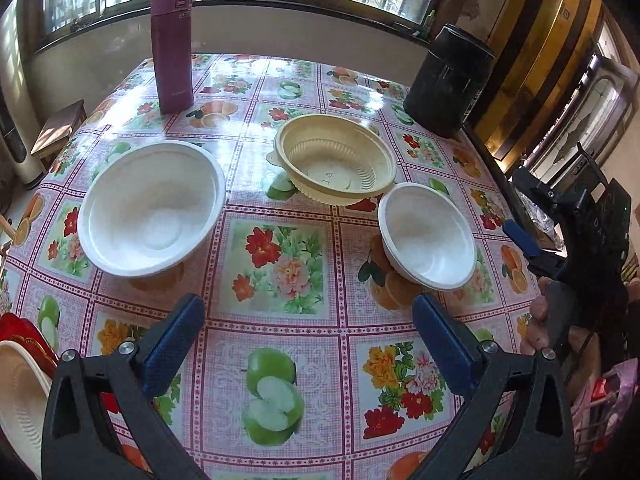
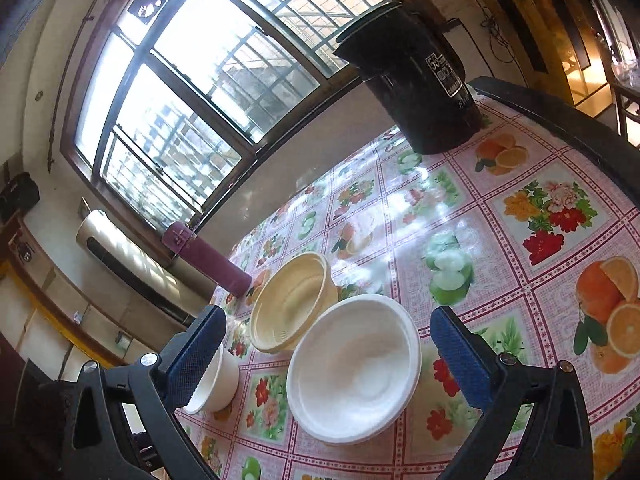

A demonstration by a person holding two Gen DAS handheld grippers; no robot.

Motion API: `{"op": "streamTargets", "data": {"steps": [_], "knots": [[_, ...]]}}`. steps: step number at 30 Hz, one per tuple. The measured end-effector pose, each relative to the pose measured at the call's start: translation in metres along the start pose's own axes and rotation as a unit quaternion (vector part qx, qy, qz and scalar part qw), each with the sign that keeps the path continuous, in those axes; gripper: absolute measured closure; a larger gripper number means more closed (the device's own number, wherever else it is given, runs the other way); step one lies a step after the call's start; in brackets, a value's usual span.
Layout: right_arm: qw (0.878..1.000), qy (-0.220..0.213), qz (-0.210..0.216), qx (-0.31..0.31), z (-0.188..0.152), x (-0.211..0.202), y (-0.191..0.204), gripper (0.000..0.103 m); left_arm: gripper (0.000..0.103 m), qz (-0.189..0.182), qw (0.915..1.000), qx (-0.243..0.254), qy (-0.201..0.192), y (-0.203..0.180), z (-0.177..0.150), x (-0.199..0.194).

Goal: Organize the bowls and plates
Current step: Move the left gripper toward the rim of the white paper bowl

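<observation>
- The left tool (image 1: 308,344) hangs over the table (image 1: 288,332) with its blue pads spread wide and nothing between them.
- The right tool (image 2: 328,356) is likewise wide open and empty, with the small white bowl (image 2: 354,364) lying between its pads, untouched.
- In the left wrist view the large white bowl (image 1: 152,208) sits at 10 o'clock, the cream bowl (image 1: 336,160) at 12 and the small white bowl at 2.
- A maroon flask (image 1: 172,48) and a black kettle (image 1: 450,80) stand at the table's far end.

Black hand-held gripper (image 1: 308,344), blue pads (image 1: 172,350)
</observation>
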State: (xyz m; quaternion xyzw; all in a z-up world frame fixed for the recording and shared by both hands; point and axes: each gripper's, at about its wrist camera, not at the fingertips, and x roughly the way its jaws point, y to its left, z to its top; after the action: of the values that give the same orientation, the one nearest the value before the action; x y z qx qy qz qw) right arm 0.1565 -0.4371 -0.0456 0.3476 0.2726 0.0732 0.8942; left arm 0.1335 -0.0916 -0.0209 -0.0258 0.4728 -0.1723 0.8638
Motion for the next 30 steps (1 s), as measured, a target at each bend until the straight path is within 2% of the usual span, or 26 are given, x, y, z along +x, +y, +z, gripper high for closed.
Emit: {"op": "streamTargets", "data": {"steps": [2,4,9,13,18,21,24,28,30], "knots": [[0.999,0.025,-0.012,0.023,-0.001,0.011,-0.012,0.0,0.0,0.001,1.0,-0.005,-0.001,-0.003,0.004,0.006],[0.998,0.03,-0.011,0.051,0.001,0.014,-0.022,0.0,0.0,-0.003,0.9998,-0.015,0.009,-0.007,0.008,0.018],[0.996,0.029,0.012,0.081,0.006,0.01,-0.032,0.0,0.0,-0.05,0.9951,-0.06,0.061,-0.015,0.015,0.052],[0.992,0.035,0.026,0.114,0.009,0.011,-0.043,0.0,0.0,-0.086,0.9887,-0.09,0.083,-0.018,0.016,0.062],[0.989,0.051,0.047,0.132,0.008,0.013,-0.044,0.0,0.0,-0.109,0.9818,-0.108,0.112,-0.024,0.015,0.073],[0.987,0.057,0.059,0.139,0.006,0.011,-0.042,0.0,0.0,-0.104,0.9817,-0.111,0.116,-0.027,0.019,0.078],[0.987,0.061,0.068,0.136,0.005,0.009,-0.034,0.0,0.0,-0.076,0.9862,-0.101,0.107,-0.03,0.022,0.078],[0.989,0.057,0.06,0.126,0.005,0.008,-0.028,0.0,0.0,-0.036,0.9924,-0.079,0.087,-0.035,0.027,0.078],[0.989,0.057,0.052,0.126,0.005,0.01,-0.029,0.0,0.0,-0.035,0.9927,-0.079,0.084,-0.034,0.029,0.078]]}}
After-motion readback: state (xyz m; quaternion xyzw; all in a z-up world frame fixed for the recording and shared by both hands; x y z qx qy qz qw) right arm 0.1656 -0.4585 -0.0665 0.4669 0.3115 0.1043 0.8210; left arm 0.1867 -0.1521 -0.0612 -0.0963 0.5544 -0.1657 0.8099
